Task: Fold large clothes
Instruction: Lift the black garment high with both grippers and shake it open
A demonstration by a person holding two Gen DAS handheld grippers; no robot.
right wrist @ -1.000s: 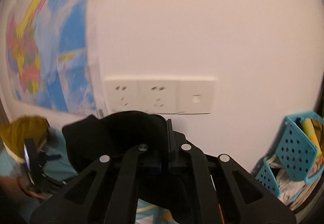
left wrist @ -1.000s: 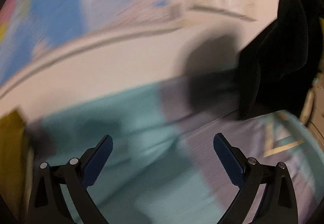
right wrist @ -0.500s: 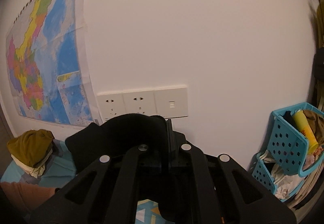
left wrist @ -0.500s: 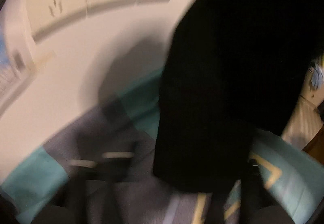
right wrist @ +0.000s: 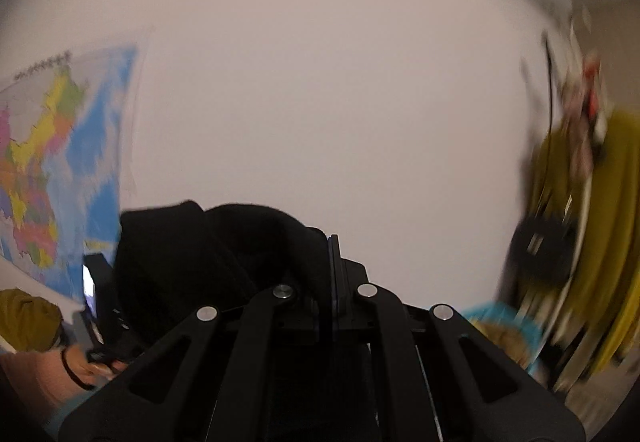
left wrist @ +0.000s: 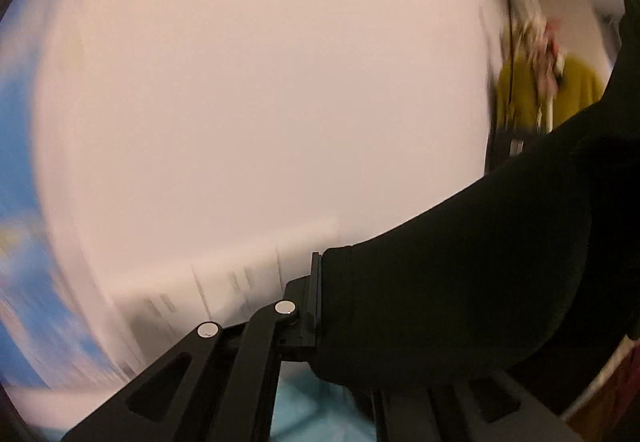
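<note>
A black garment (left wrist: pixel 460 302) hangs between my two grippers, lifted in front of a white wall. My left gripper (left wrist: pixel 320 306) is shut on an edge of it; the cloth bulges out to the right and covers the right finger. My right gripper (right wrist: pixel 332 274) is shut on another edge of the black garment (right wrist: pixel 208 250), which bunches up to the left of the fingers. Both views are tilted up at the wall and blurred.
A coloured wall map (right wrist: pixel 52 170) hangs at the left. Wall sockets (left wrist: pixel 224 282) sit low on the wall. Mustard-yellow clothing (right wrist: pixel 600 222) hangs at the right above a blue basket (right wrist: pixel 504 318). A teal bed cover (left wrist: pixel 312 410) lies below. The person's left hand (right wrist: pixel 80 366) shows at lower left.
My left gripper was open over the bed; it has closed on the black garment and lifted. Both grippers have risen and tilted up toward the wall.
</note>
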